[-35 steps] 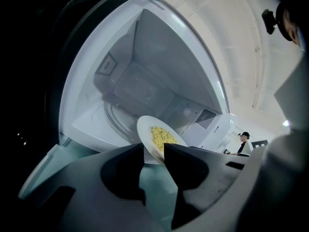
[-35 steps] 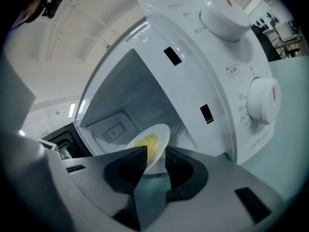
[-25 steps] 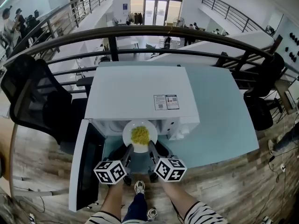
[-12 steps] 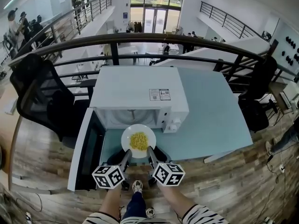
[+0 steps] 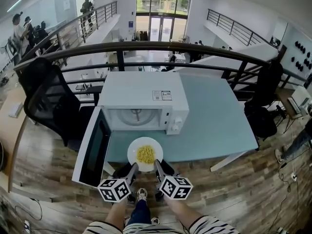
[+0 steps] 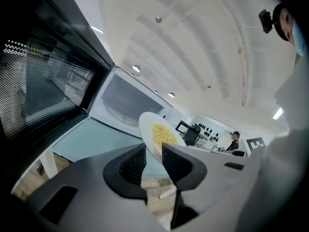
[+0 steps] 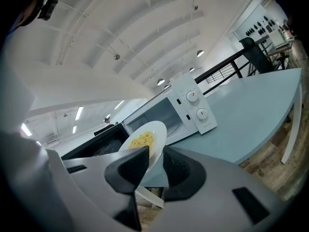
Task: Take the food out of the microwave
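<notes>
The plate (image 5: 134, 152) with its heap of yellow food (image 5: 145, 154) is out of the microwave (image 5: 139, 94), held in front of the open cavity and over the near edge of the table (image 5: 214, 121). It is round, white and glossy; the food is a loose, crumbly mound at its middle.

You hold it from your side with both tools. Your left gripper (image 5: 130, 168) has its dark ribbed pads pinched on the near-left rim, and those jaws have just been closing down on it. Your right gripper (image 5: 158, 165) is clamped narrow on the near-right rim. Both point toward the microwave, tipped a little below level, side by side and angled slightly inward, with your bare forearms behind them.

The microwave is a white box with 2 round dials (image 7: 195, 105) on its right panel. Its door (image 5: 92, 147), with a dark mesh window, stands swung open at the microwave's left. The tabletop under it is smooth and pale blue-green.
</notes>
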`<state>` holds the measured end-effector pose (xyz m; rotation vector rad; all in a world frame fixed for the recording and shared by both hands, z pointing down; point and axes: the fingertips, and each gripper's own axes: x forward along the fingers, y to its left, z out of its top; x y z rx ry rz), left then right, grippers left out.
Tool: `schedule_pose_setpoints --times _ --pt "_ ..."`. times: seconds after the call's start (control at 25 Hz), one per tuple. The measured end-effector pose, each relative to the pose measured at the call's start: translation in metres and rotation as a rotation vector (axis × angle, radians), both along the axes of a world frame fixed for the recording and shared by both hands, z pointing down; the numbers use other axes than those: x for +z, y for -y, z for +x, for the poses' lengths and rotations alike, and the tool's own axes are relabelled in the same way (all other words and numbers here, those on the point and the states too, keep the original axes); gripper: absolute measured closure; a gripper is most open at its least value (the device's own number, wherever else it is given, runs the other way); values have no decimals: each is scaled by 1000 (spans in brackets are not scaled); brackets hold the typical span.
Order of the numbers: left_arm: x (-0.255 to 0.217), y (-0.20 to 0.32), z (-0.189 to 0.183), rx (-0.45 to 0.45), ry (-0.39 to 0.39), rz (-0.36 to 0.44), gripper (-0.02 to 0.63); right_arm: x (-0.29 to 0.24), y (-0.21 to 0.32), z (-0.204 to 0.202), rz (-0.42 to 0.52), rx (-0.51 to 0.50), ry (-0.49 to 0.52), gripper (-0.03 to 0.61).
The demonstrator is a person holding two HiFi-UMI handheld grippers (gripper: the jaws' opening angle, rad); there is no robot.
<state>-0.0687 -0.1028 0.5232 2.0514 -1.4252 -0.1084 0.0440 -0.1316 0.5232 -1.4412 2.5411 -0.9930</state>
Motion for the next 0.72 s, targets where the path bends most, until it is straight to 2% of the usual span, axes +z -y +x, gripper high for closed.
schedule_pose_setpoints --times 0.72 --pt "-11 -91 24 67 42 12 497 -9 -97 25 -14 -4 26 483"
